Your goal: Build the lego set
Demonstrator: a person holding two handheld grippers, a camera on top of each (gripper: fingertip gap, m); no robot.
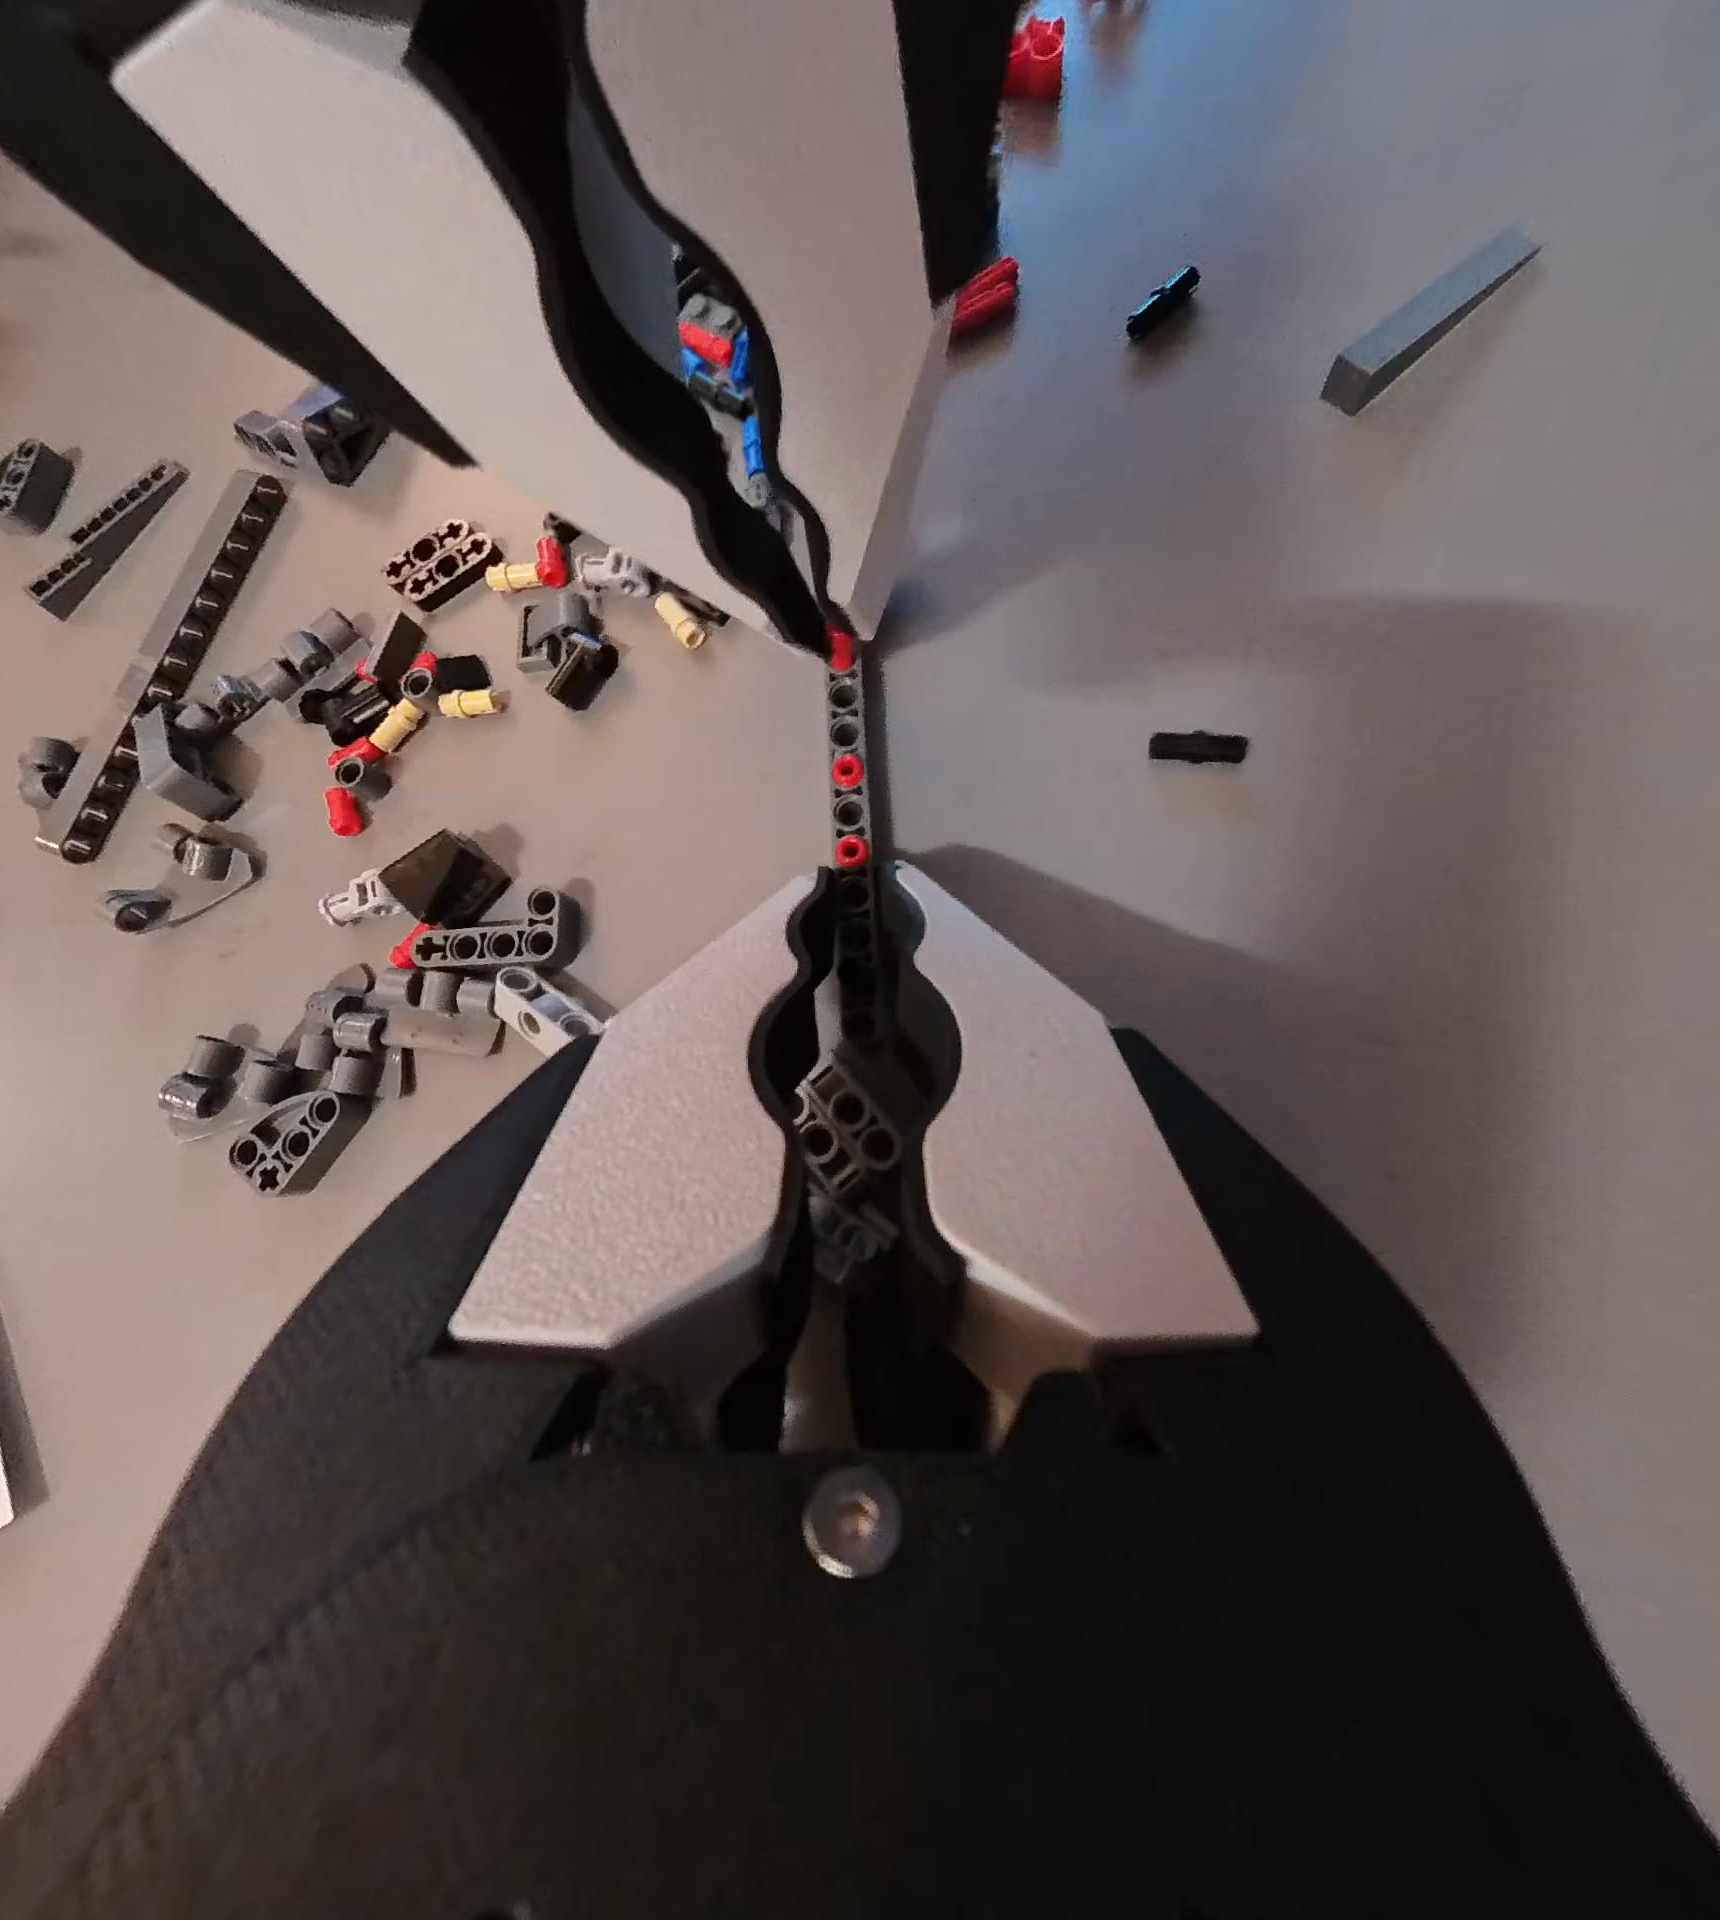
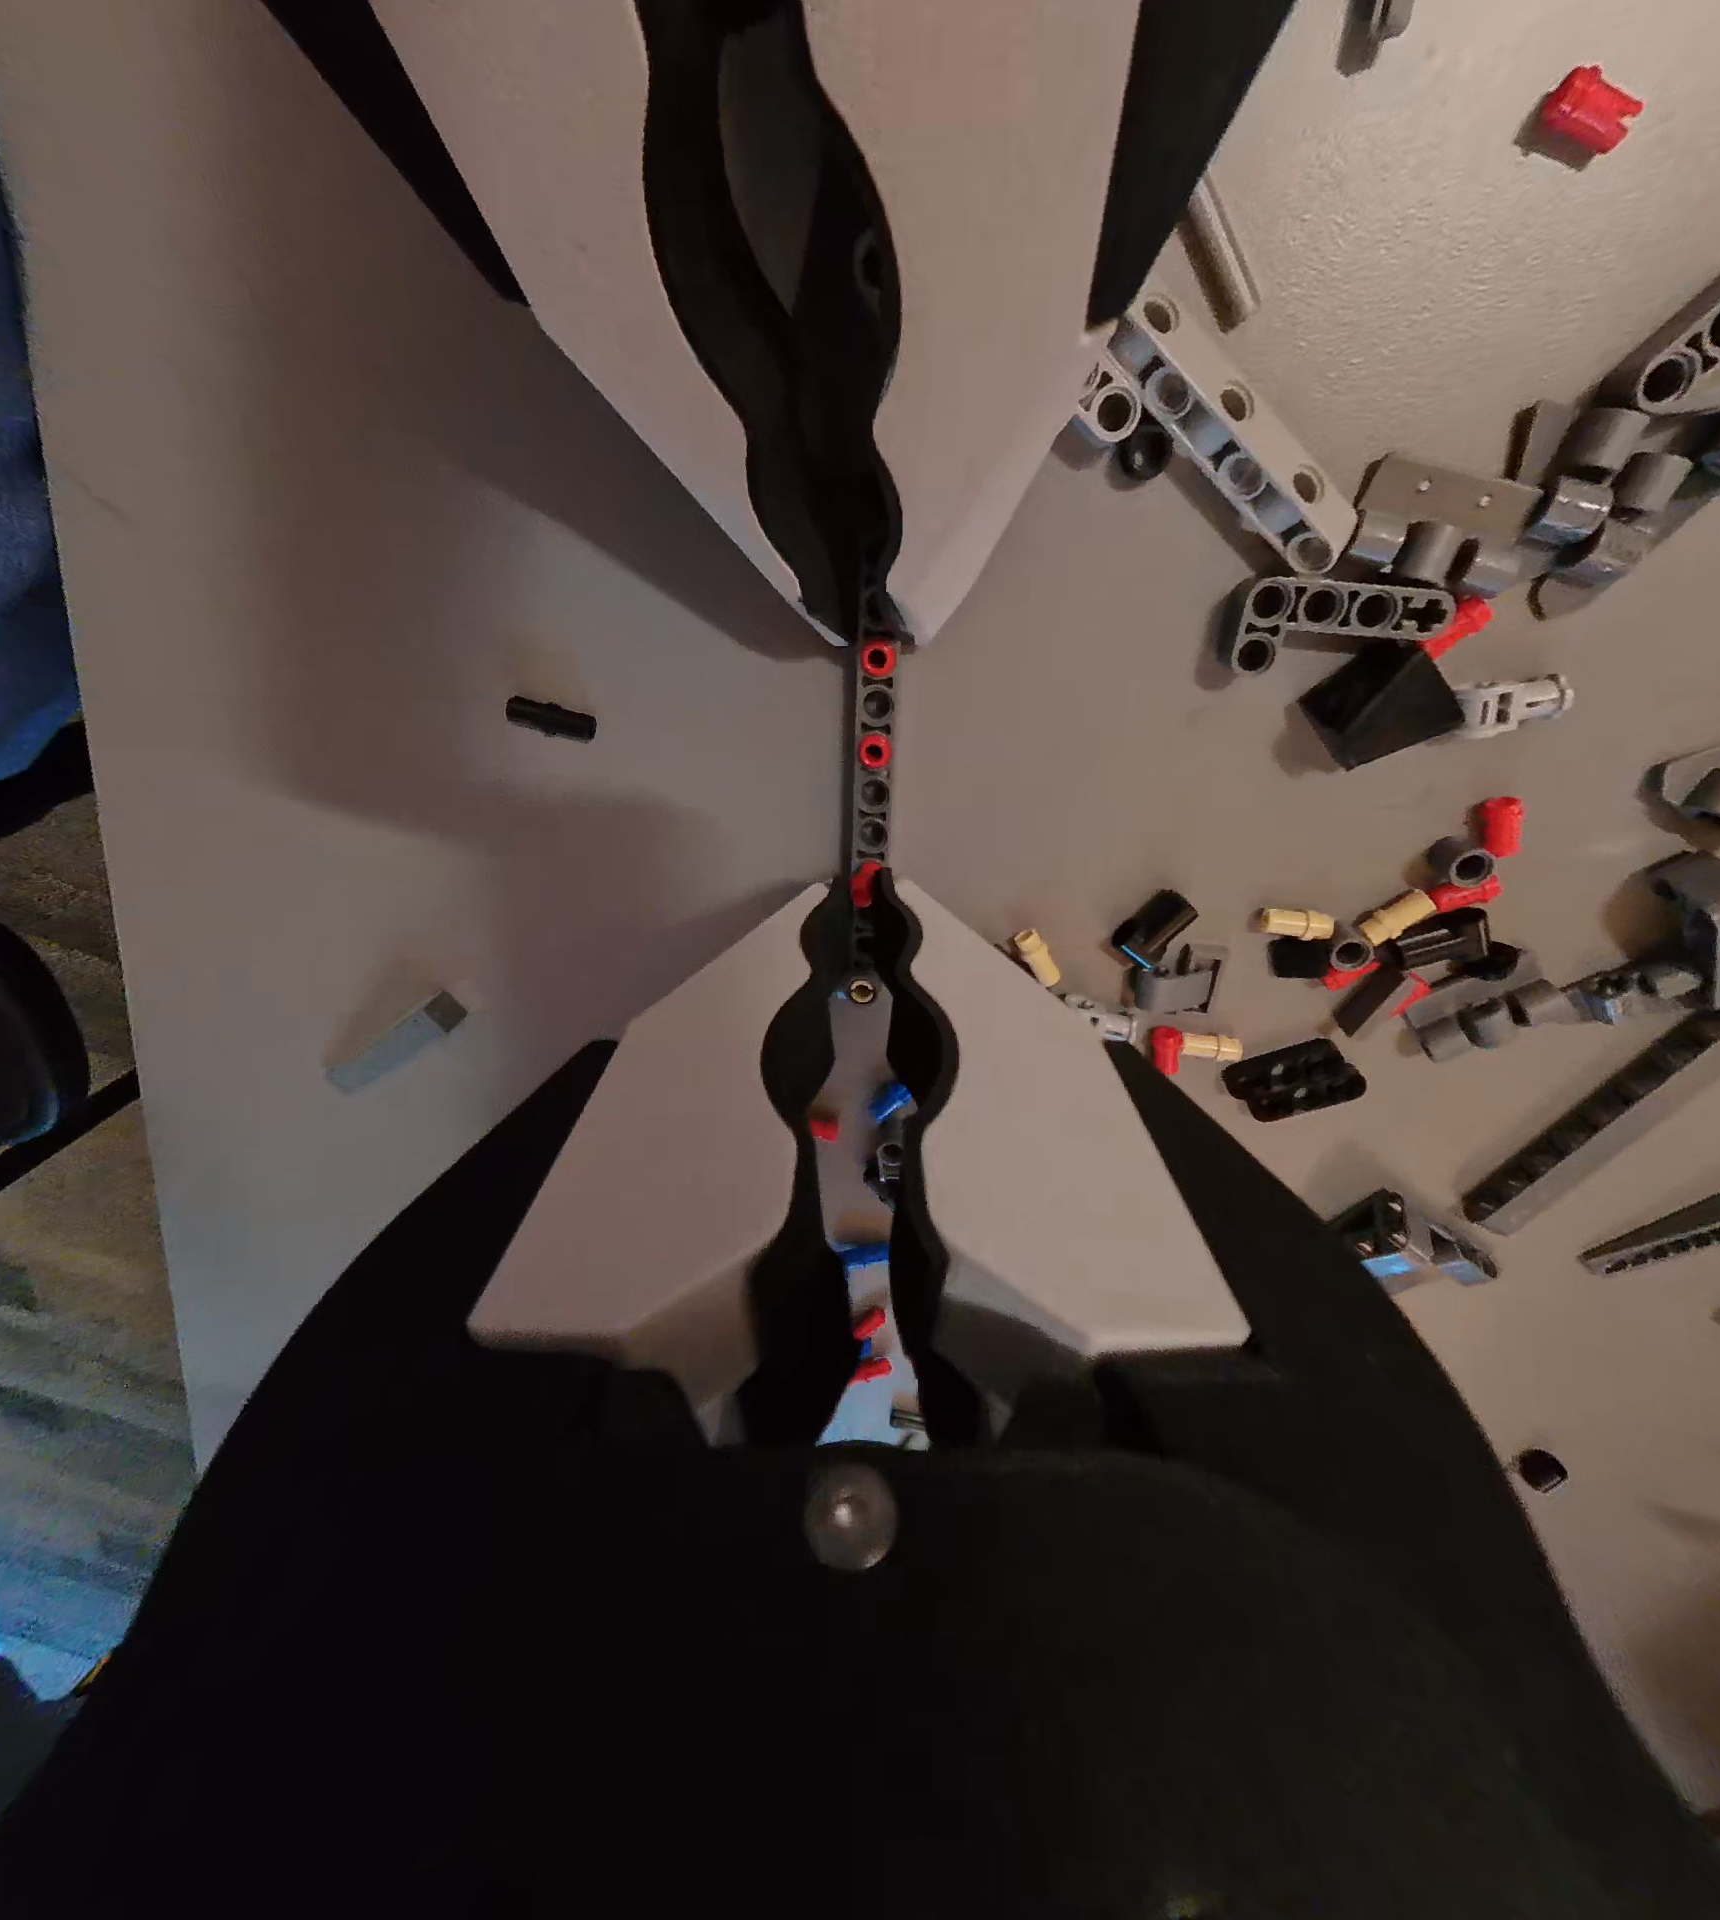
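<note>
- Span between the left gripper (image 1: 848,883) and right gripper (image 1: 840,634): filled by the dark beam (image 1: 848,758); no passage.
- Loose-parts pile (image 1: 316,790) and long grey beam (image 1: 170,665): obstruct one side.
- Opposite side: open table (image 1: 1458,935), holding only two black pins (image 1: 1199,746) and a grey wedge (image 1: 1427,322), well apart.

The left tool (image 1: 848,883) and the right tool (image 2: 866,894) point tip to tip, each with its fingers pressed together, clamping opposite ends of one beam (image 1: 845,764).
</note>
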